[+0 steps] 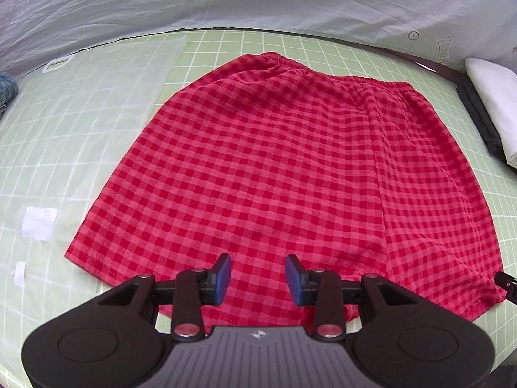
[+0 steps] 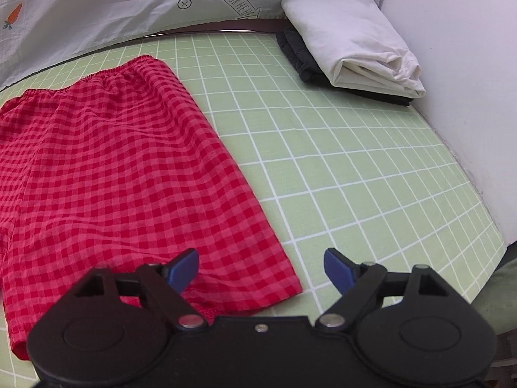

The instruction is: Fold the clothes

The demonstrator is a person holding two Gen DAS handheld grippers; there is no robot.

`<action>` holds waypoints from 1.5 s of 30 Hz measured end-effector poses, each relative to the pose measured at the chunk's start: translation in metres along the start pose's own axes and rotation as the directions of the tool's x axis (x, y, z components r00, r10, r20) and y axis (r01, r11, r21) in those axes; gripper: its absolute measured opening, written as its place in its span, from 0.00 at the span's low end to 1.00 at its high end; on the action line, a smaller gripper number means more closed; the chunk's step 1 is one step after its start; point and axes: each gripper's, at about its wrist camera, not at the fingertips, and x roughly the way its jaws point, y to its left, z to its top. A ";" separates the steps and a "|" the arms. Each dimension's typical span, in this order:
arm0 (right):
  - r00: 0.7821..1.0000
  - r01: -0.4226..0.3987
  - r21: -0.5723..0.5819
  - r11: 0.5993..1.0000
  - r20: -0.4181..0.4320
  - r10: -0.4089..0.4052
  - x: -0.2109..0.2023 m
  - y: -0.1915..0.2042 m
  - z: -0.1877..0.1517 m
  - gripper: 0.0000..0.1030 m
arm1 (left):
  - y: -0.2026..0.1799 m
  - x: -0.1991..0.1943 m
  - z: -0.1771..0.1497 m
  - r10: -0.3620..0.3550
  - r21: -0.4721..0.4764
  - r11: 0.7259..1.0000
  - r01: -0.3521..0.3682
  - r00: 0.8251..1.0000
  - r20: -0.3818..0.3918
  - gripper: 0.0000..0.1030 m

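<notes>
Red checked shorts (image 1: 284, 168) are lying flat on the green grid mat (image 2: 355, 168), waistband far. Left gripper (image 1: 258, 279) is hovering spread over the near hem; right gripper (image 2: 261, 273) is hanging wide apart at the shorts' right corner.

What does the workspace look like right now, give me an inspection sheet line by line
Surface: green gridded mat, flat.
Job's things: red checked shorts spread flat, waistband far, hems near the grippers.
Clutter: folded white cloth stacked on a dark garment at far right; clear plastic sheet at left; blue fabric at left edge.
Grippers: left gripper open over the hem; right gripper open over the shorts' right hem corner.
Cables: nothing seen.
Surroundings: wrinkled white printed sheet behind; white wall on the right.
</notes>
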 end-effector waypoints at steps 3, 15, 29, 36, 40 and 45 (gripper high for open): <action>1.000 0.006 -0.015 1.000 0.001 -0.006 -0.006 0.011 -0.002 0.88 | -0.008 0.017 0.003 -0.022 0.088 0.996 0.026 0.999 -0.042 0.39; 1.000 -0.004 -0.089 0.996 -0.003 0.003 -0.009 0.031 -0.006 0.92 | -0.052 0.025 -0.033 -0.016 0.345 0.937 0.049 0.995 -0.096 0.62; 0.971 -0.237 -0.153 0.959 0.000 0.239 -0.015 0.028 -0.024 0.48 | -0.043 0.020 -0.048 0.040 0.206 0.978 -0.026 0.997 -0.063 0.75; 0.951 -0.306 -0.159 0.939 -0.016 0.307 -0.004 0.039 -0.027 0.46 | -0.043 0.021 -0.047 0.050 0.198 0.980 -0.036 0.997 -0.066 0.78; 0.947 -0.320 -0.159 0.934 -0.032 0.319 0.000 0.045 -0.027 0.36 | -0.040 0.023 -0.046 0.052 0.198 0.980 -0.036 0.996 -0.073 0.82; 0.939 -0.344 -0.132 0.930 -0.036 0.342 -0.001 0.040 -0.028 0.01 | -0.040 0.025 -0.045 0.046 0.208 0.978 -0.029 0.996 -0.076 0.83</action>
